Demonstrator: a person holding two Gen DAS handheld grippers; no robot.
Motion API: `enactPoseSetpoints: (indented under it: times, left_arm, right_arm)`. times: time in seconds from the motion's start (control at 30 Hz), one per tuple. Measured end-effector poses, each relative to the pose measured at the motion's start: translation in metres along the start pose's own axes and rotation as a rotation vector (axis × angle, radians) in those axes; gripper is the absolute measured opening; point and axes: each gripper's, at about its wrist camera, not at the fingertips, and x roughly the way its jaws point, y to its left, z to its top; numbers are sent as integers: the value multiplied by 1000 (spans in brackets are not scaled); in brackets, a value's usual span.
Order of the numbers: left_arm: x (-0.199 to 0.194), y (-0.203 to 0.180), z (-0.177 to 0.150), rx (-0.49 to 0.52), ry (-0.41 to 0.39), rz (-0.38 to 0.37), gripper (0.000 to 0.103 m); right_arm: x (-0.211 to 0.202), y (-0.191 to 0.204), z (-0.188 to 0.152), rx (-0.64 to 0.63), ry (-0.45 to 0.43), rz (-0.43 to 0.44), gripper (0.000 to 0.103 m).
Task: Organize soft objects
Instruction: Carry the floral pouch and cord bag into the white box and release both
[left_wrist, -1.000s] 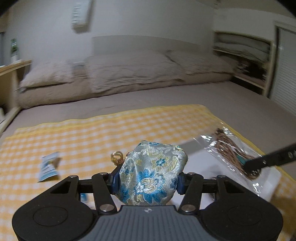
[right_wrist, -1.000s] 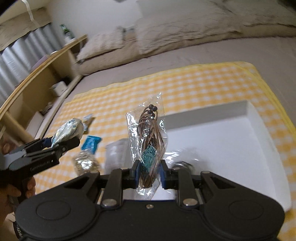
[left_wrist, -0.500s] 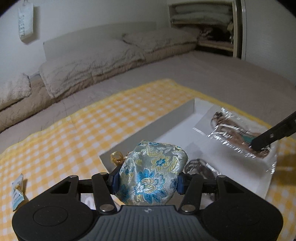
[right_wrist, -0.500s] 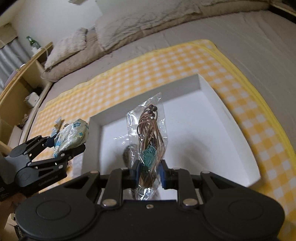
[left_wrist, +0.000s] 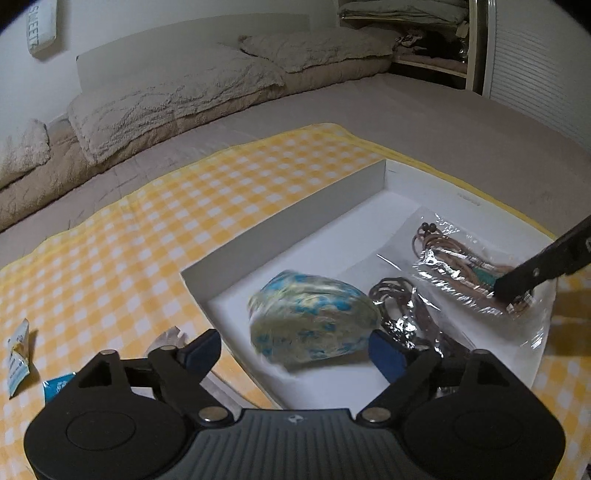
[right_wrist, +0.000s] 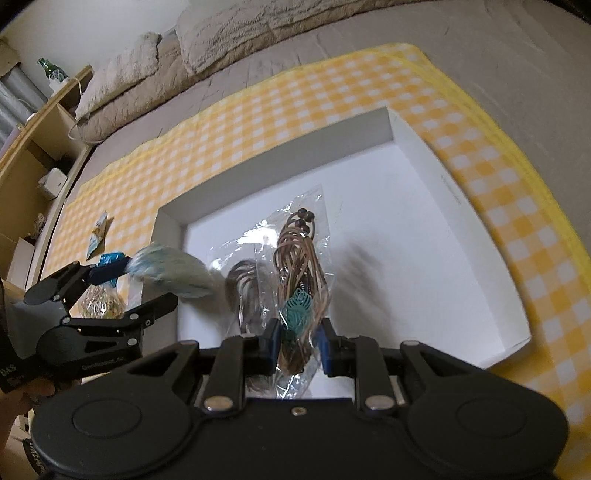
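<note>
One brocade pouch (left_wrist: 312, 319), blurred at lower centre and gripped half a second ago, now sits in the white tray (left_wrist: 291, 229) between the wide-spread left gripper (left_wrist: 295, 350), beside two cellophane packets, one cord packet (right_wrist: 299, 288) pinched by the right gripper (right_wrist: 297, 341).

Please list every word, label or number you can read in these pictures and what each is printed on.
"SWEET": vertical letters on the wall hanging, top left in the left wrist view; last letter uncertain.
Raised lettering on the left gripper body: too blurred to read.
Print on the small sachet on the checked blanket: too small to read.
</note>
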Motion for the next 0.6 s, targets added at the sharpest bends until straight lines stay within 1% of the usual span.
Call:
enactPoseSetpoints:
  times: [0.03,0.1,0.13,0.17,0.2,0.37,0.47,0.57,0.6]
  left_arm:
    - [0,0,0,-1,5,-1,90]
    - [-3,-2,-1,-1,11,1,90]
    - [-4,-2,-2,1,13,0,90]
    - [-5,-3,-1,4,15,0,90]
    - [-6,-3,-1,5,15,0,90]
    - [-13,2,2,-31,-3,8,91]
    - [-10,8,4,-71,0,48,91]
    - [-2,12,2,-89,30,96,91]
    - [1,12,1,-87,42,109,91]
  right_arm:
    - [2,0,-1,1,6,6,27]
    - [6,0,-2,-6,24,8,37]
    - [6,1,-3,-8,26,-10,46]
    - [7,1,-3,-11,28,-34,51]
    - [7,2,-3,-14,26,-51,53]
    - [-3,1,0,-26,-17,-72,54]
    - [-7,5,2,-58,-54,-87,52]
    - [-5,10,5,-96,-74,-101,46]
    - [-2,12,6,-113,-76,-107,46]
